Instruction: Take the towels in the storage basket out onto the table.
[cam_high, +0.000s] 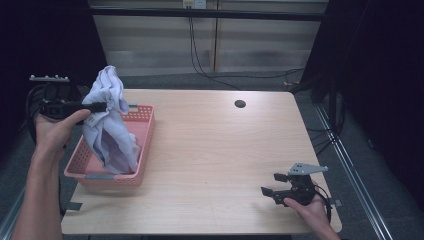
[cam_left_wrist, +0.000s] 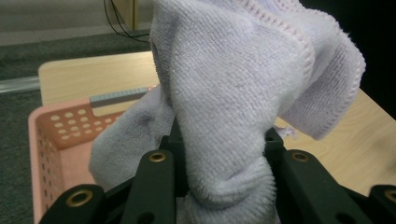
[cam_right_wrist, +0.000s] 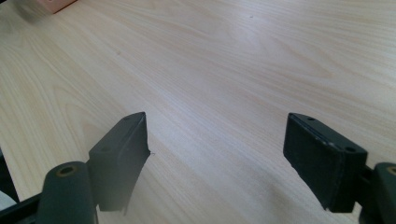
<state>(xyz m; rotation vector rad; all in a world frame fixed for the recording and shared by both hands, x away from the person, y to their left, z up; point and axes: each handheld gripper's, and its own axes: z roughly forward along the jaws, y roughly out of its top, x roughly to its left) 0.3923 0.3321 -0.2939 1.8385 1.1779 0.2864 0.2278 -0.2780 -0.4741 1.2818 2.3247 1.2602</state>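
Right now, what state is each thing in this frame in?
Towel: held up, bunched, lower end hanging inside the basket.
Basket: upright on the table, open-topped.
Left tool: shut on the towel.
Right tool: open, holding nothing, low over the table.

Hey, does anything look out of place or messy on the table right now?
Nothing stands out. The left gripper holds a pale towel bunched above the pink basket, its lower end hanging inside. The right gripper rests open on the bare table.
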